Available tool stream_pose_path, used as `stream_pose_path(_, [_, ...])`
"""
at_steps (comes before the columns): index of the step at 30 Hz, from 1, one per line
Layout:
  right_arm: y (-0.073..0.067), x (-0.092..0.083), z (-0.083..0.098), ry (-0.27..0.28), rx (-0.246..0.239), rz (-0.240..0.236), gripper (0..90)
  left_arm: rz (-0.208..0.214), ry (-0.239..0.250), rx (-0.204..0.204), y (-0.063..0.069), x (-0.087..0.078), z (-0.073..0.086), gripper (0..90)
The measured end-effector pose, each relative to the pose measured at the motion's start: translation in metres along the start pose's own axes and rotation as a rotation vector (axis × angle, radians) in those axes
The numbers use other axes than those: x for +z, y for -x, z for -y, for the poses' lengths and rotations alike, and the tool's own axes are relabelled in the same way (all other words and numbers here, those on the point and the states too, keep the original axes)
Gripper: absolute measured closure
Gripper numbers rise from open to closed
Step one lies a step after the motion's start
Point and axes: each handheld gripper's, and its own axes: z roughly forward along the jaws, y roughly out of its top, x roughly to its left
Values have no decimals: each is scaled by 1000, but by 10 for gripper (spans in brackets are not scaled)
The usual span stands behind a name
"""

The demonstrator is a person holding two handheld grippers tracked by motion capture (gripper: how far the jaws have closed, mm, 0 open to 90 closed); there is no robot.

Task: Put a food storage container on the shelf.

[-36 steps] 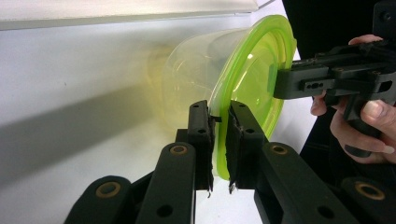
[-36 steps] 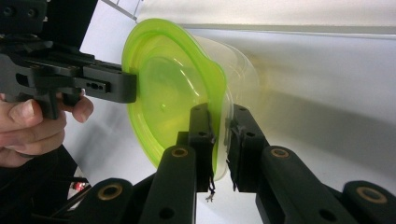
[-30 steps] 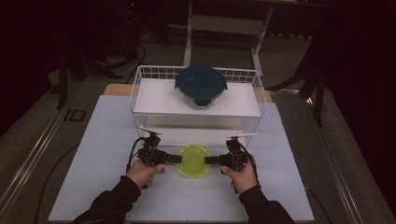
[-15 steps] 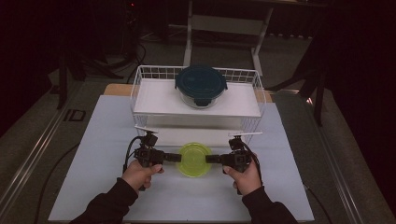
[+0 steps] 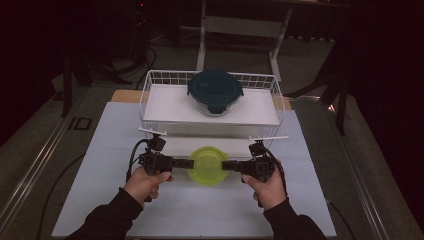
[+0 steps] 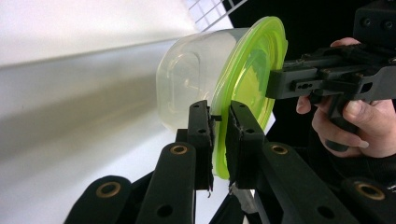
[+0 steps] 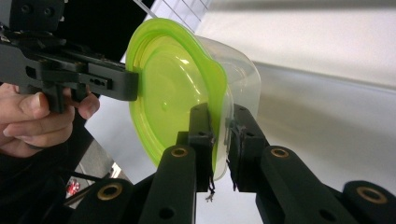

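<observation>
Both gripper views show each hand-held gripper, left [image 5: 189,163] and right [image 5: 226,164], clamped on the green-lidded container's [image 5: 207,165] rim; the high view shows the wire basket [image 5: 150,102] close at 12 o'clock.

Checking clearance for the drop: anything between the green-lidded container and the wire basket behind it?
Only the wire basket's near wall stands between. Inside, a dark-lidded glass container sits mid-tray; tray space beside it is bare.

Lime-green lid [image 5: 208,164] (clear container [image 6: 196,79]), black grippers
</observation>
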Motion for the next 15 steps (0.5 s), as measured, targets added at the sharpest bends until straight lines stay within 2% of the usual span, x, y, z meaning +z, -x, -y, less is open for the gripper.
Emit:
stream_pose_path(6, [-12,-12,-8,26,-22,-3,808,-10,14,27,16,-12,-8,805])
stream_pose_path(15, [-31,-30,-26,61,-59,0,808,1,44,50,34,-30,-24,804])
